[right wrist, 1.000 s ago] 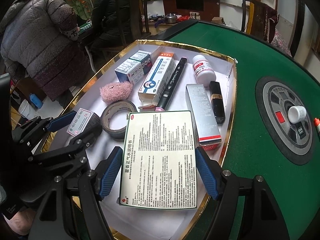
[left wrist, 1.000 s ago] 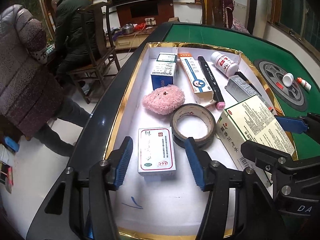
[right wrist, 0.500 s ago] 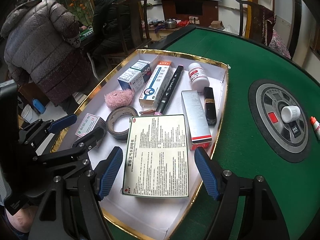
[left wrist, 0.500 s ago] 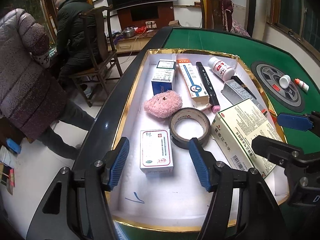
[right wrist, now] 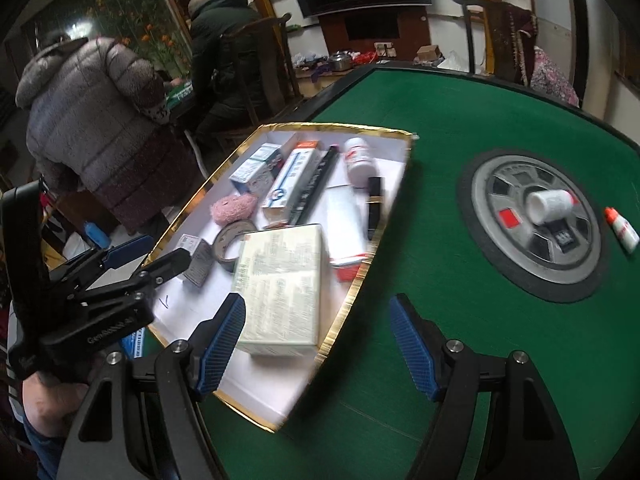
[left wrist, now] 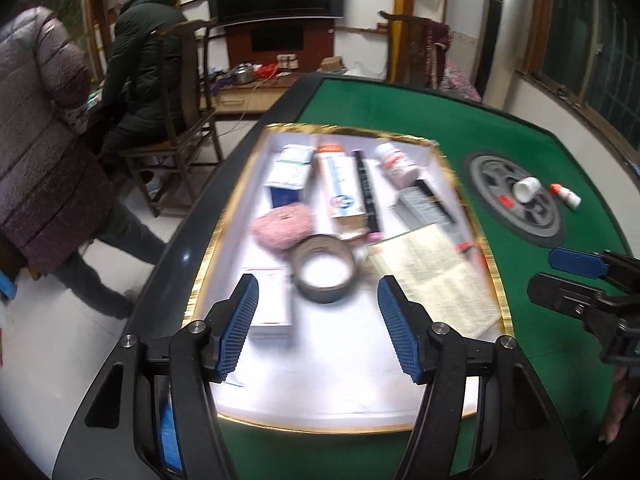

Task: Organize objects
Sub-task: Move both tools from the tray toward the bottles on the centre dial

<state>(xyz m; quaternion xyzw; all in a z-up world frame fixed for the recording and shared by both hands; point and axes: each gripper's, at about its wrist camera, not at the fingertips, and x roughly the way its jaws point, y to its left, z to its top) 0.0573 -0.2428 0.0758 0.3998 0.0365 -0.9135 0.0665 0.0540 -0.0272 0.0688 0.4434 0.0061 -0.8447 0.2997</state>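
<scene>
Tray [left wrist: 208, 276] w/ gold rim sits on the green table [right wrist: 460, 340] and already holds most of the stuff: big leaflet-faced box [right wrist: 280, 284], tape roll [left wrist: 323, 274], pink fluffy thing [left wrist: 282, 226], sm. white box [left wrist: 272, 304], blue/white boxes, long carton, black marker, pill bottle [right wrist: 358, 160], silver box + lipstick. Looks mostly sorted, so task seems well along. Left to do, prob.: white cap [right wrist: 548, 204] on the round grey hub and sm. orange-capped bottle [right wrist: 622, 228] just right of it, both outside the tray on the felt. Left gripper [left wrist: 316, 320] hangs over the tray's near end, jaws about half apart after just widening, nothing between them. Right gripper [right wrist: 318, 344] straddles the tray's right rim, jaws wide, empty, the big box beside its left finger. Frames are motion-blurred, so labels unreadable.
</scene>
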